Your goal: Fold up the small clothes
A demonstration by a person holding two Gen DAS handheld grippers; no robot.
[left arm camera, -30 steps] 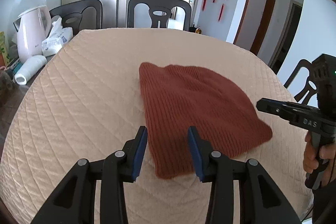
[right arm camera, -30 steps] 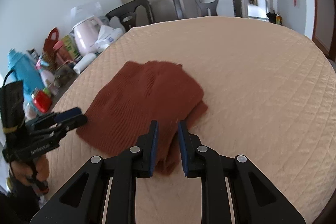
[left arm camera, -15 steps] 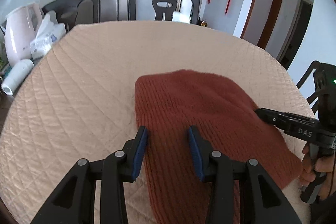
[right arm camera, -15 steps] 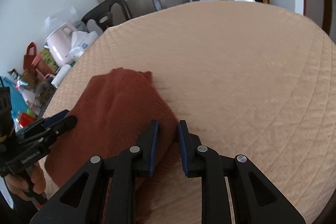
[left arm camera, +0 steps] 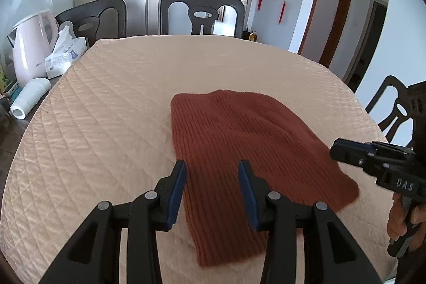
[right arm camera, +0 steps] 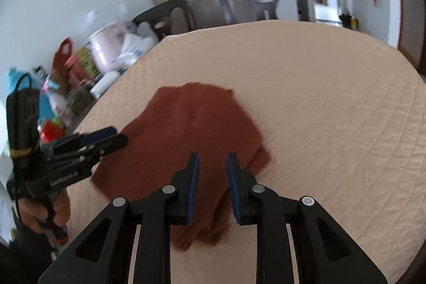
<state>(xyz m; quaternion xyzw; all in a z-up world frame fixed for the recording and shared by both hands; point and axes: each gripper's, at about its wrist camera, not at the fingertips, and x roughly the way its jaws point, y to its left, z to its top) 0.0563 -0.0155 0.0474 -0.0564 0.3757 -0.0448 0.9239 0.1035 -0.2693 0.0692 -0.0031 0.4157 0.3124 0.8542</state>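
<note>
Folding looks at its start or between folds: the rust knit garment (left arm camera: 239, 151) lies flat on the quilted desk (left arm camera: 106, 124), with the left gripper (left arm camera: 212, 172) spread wide over its near edge and holding nothing. The right gripper (right arm camera: 212, 164), jaws parted and empty, hangs over the garment's near right corner, where a second layer seems to peek out, though that view is blurred. Next move, I judge, calls for each gripper to pinch an edge cleanly, catching both layers; no container shows anything I can make out.
</note>
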